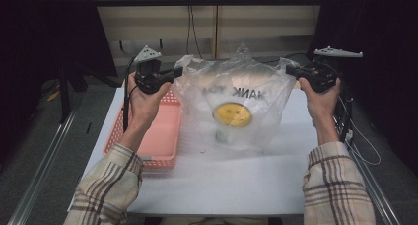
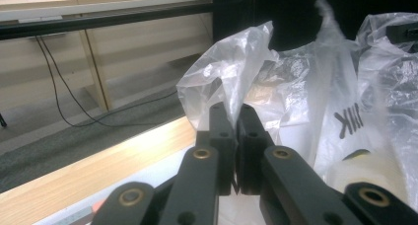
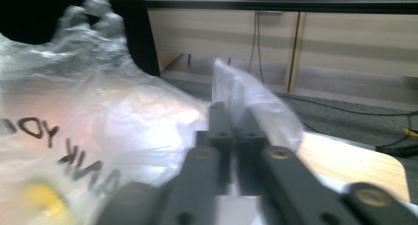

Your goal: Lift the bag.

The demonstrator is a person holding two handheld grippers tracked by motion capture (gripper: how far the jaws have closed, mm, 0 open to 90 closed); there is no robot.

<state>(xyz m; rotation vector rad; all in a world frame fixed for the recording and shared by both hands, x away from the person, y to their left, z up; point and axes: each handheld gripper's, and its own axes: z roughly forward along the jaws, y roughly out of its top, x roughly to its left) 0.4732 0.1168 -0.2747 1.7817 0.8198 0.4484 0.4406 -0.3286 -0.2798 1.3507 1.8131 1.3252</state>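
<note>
1. A person in plaid sleeves is holding a clear plastic bag (image 1: 231,94) up over a white table (image 1: 222,180) — one tool in each hand, one at each top corner of the bag.

2. The left tool (image 1: 176,72) is clenching the bag's left handle; in the left gripper view the two black jaws are standing almost together at the left tool (image 2: 235,111), with a crumpled fold of film (image 2: 226,72) pinched between them and rising above the tips.

3. The right tool (image 1: 292,69) is gripping the right handle in the same way; in the right gripper view the jaws are pressed close at the right tool (image 3: 235,114), and a strip of plastic (image 3: 256,104) is running up from between them.

4. The bag is hanging stretched between the two tools, its bottom resting on the table near the middle. Black lettering (image 1: 249,93) is showing on the film — reversed in the high view.

5. Inside the bag, a container with a yellow lid (image 1: 232,114) is sitting low, at the bag's bottom, its pale body (image 1: 223,134) showing just below the lid through the plastic.

6. A pink mesh basket (image 1: 162,136) is lying on the table just to the left of the bag, partly under the left forearm (image 1: 132,117).

7. Both hands are raised off the table, with the left hand (image 1: 143,99) and the right hand (image 1: 320,99) well apart at either side of the bag.
</note>
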